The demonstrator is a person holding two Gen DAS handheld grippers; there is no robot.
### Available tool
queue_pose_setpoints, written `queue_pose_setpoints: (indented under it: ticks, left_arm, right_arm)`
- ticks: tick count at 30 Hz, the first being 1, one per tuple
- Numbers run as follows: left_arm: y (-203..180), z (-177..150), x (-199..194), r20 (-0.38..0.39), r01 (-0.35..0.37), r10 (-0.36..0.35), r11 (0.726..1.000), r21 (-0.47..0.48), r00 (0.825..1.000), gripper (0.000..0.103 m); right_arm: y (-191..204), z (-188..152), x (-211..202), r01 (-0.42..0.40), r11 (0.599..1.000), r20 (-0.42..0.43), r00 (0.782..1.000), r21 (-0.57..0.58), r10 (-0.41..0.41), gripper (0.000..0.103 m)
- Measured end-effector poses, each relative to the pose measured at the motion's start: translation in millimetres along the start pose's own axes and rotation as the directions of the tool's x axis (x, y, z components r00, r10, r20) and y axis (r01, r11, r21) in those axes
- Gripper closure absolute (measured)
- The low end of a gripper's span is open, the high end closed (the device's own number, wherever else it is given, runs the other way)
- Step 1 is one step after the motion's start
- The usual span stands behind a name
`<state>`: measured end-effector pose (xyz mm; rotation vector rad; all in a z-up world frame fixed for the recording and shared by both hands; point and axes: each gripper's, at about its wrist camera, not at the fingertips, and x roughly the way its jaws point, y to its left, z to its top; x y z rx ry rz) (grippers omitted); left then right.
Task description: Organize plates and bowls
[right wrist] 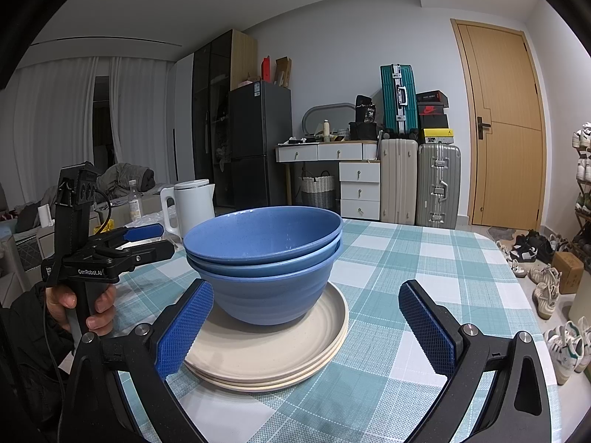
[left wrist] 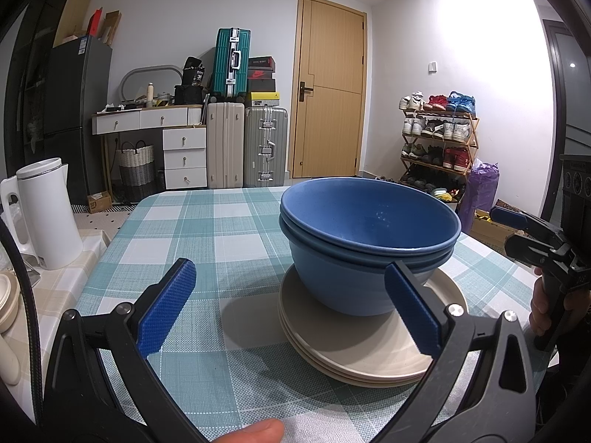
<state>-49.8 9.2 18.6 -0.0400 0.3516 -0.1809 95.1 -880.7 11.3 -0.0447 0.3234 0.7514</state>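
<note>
A nested stack of blue bowls (left wrist: 369,243) (right wrist: 266,258) stands on a stack of beige plates (left wrist: 369,361) (right wrist: 266,358) on the checked tablecloth. My left gripper (left wrist: 291,306) is open. Its right blue pad (left wrist: 413,306) crosses in front of the bowls and the plate rim, and its left pad hangs over bare cloth. My right gripper (right wrist: 306,328) is open too, with its left pad (right wrist: 184,328) in front of the plates' left edge and nothing between the fingers. Each gripper shows in the other's view, held in a hand beside the stack: the right gripper (left wrist: 513,232) and the left gripper (right wrist: 147,241).
A white kettle (left wrist: 48,214) (right wrist: 194,203) stands on a side counter left of the table. The teal-checked table (left wrist: 207,229) has a rounded far edge. Behind it are suitcases (left wrist: 245,144), a wooden door (left wrist: 328,88) and a shoe rack (left wrist: 439,136).
</note>
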Motion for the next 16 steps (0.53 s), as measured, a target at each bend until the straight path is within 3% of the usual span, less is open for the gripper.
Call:
queue_pose_setpoints:
  ticks: [16]
  left_arm:
    - [-1.0, -0.5, 1.1, 0.003, 0.002, -0.002, 1.000, 0.002, 1.000, 0.001]
  right_arm:
    - [0.0, 0.0, -0.5, 0.000, 1.000, -0.001, 1.000, 0.000, 0.000, 0.001]
